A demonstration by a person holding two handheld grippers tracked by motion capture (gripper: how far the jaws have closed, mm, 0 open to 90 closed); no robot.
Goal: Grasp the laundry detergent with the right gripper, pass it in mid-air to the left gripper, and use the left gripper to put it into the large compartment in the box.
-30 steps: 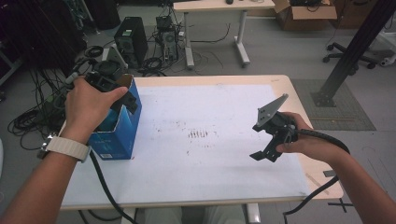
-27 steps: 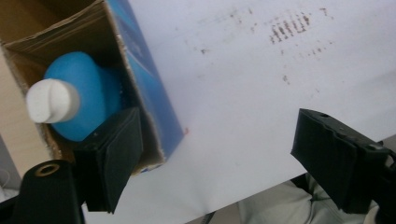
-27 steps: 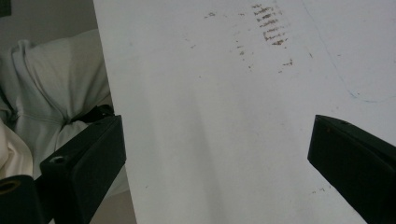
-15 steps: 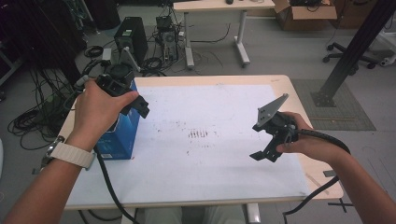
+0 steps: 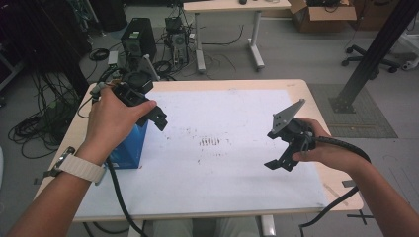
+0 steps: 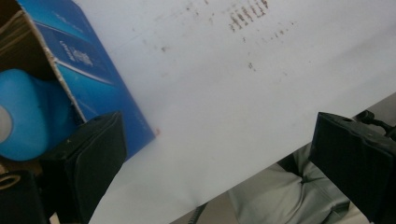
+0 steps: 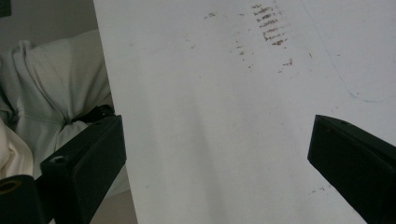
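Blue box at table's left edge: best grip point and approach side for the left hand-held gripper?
Probably the blue box by its open top's cardboard wall, coming from above. The box stands upright with its top open, so one thin wall should fit between the jaws of the left hand-held gripper, which stand wide with nothing between them. A blue object sits inside; keep the inner jaw clear of it.
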